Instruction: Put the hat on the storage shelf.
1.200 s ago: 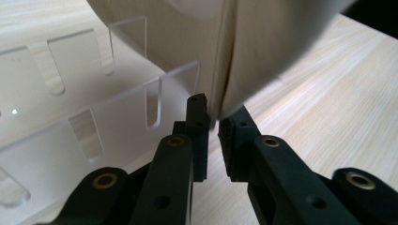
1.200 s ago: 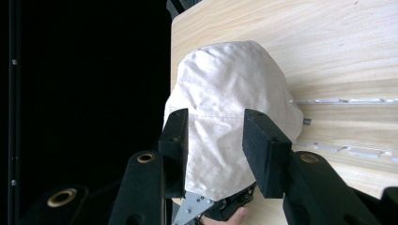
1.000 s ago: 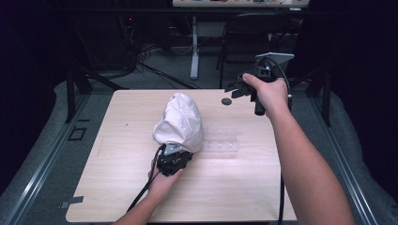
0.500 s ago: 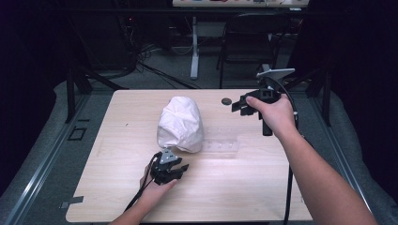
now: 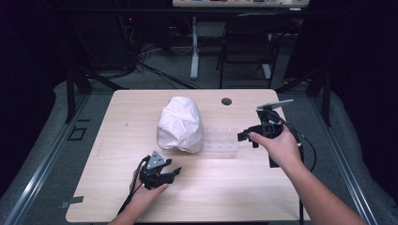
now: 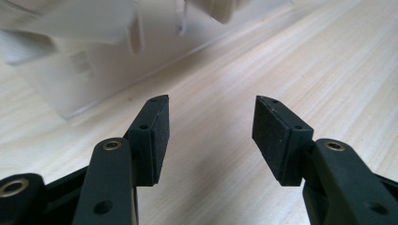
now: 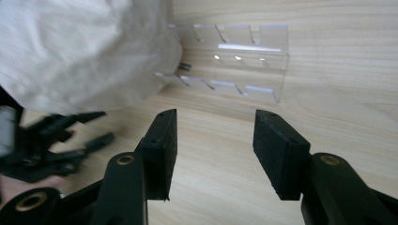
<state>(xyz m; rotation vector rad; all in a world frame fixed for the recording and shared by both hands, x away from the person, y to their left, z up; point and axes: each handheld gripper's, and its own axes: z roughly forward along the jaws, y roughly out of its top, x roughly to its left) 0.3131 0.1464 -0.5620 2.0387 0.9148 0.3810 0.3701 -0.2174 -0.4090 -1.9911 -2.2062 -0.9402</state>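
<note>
On the wooden surface (image 5: 112, 140) sits the white cloth bundle (image 5: 180, 124), draped over one end of the clear plastic rack (image 5: 221, 143), whose slots look empty from here. Nothing is in hand: the left gripper (image 5: 170, 172) hovers released just in front of the bundle, while the right gripper (image 5: 243, 136) is spread wide beside the rack's far end. By my read, the handling has barely begun.

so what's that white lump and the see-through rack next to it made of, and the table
The white lump looks like matte cloth, soft and creased, draped over one end of the rack. The rack seems to be clear acrylic or similar hard plastic: see-through, with glints and crisp slotted edges. The table looks like pale wood-grain laminate, smooth with a low sheen; solid wood can't be ruled out.
</note>
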